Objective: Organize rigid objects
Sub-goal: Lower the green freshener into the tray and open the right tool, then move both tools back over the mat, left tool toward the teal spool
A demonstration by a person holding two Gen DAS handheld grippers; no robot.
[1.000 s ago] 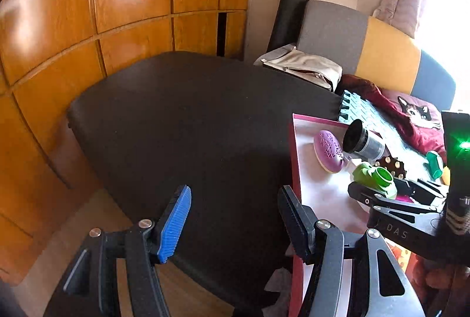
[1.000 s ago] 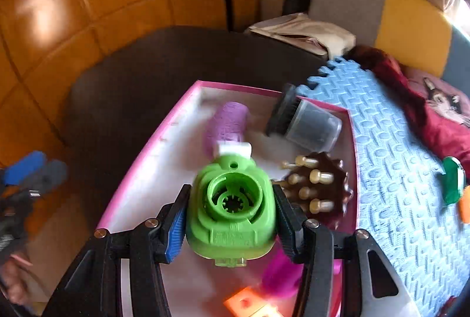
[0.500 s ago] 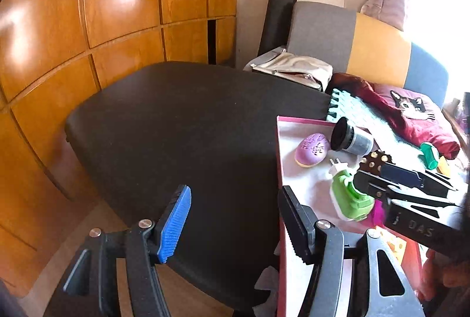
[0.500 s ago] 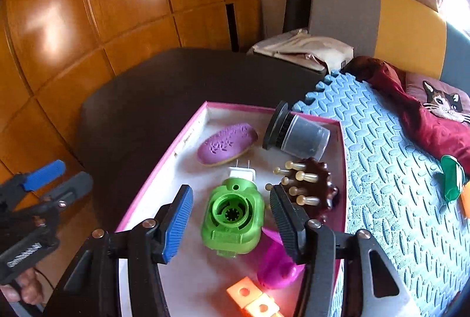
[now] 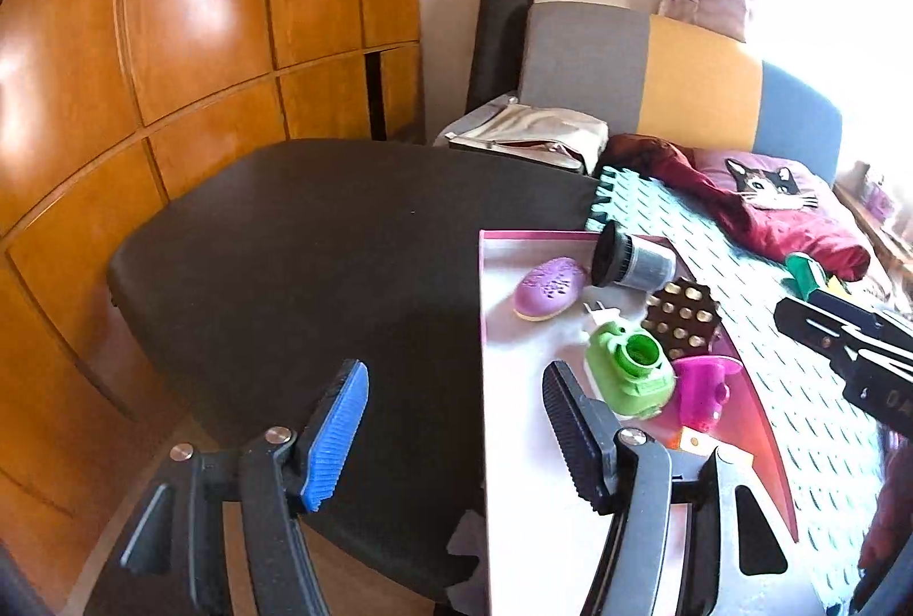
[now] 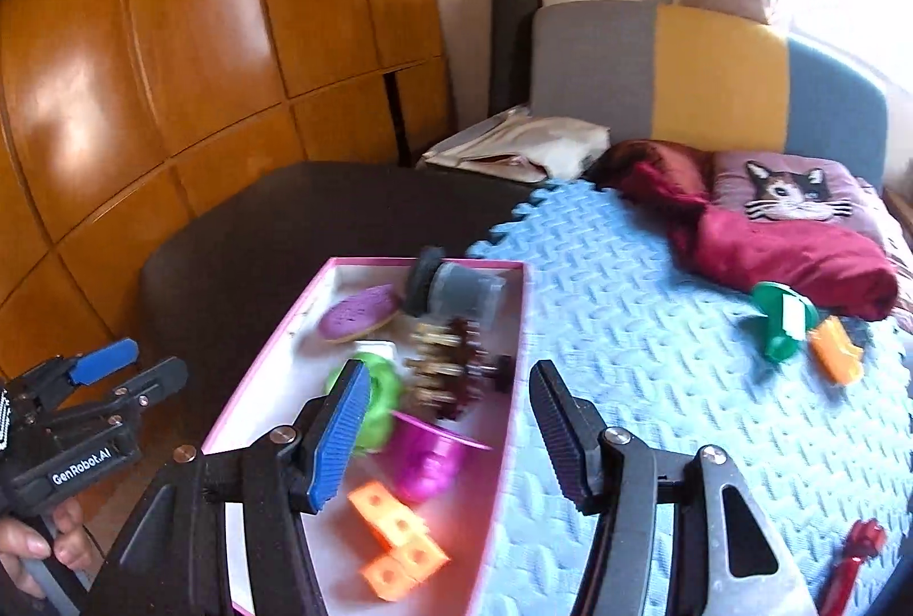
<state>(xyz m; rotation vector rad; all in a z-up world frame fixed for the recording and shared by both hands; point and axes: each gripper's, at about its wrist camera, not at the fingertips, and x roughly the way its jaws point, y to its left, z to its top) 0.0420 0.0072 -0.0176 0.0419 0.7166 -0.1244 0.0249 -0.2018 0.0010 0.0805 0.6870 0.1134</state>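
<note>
Step in hand: the green piece (image 5: 627, 376) lies in the pink tray (image 5: 525, 473), so this drop looks done; the right gripper (image 6: 445, 436) hangs empty above the tray's near end.
Right fingers: released; the jaws have just been opening, and nothing sits between them.
Left fingers: the left gripper (image 5: 451, 445) is spread and empty, poised over the dark table (image 5: 319, 262) beside the tray's left wall.
Tray contents: purple oval (image 5: 549, 286), grey jar (image 5: 633, 263) on its side, brown brush (image 5: 682, 316), green piece, magenta cup (image 5: 705, 390), orange blocks (image 6: 396, 533).
Still loose: on the blue mat (image 6: 656, 359), a green toy (image 6: 782, 322) touching an orange piece (image 6: 836, 348), well apart from the tray; a red tool (image 6: 856, 556) at the near right edge.
Judged progress: more than half, as three things remain outside.
Next move calls for: swinging the right gripper rightward across the mat to one loose thing, jaws apart and lined up to straddle it.
Care: the green toy and orange piece touch, so the fingers should close on one only.
Sharpness: the right view is blurred over the tray, so fine detail there cannot be told.
</note>
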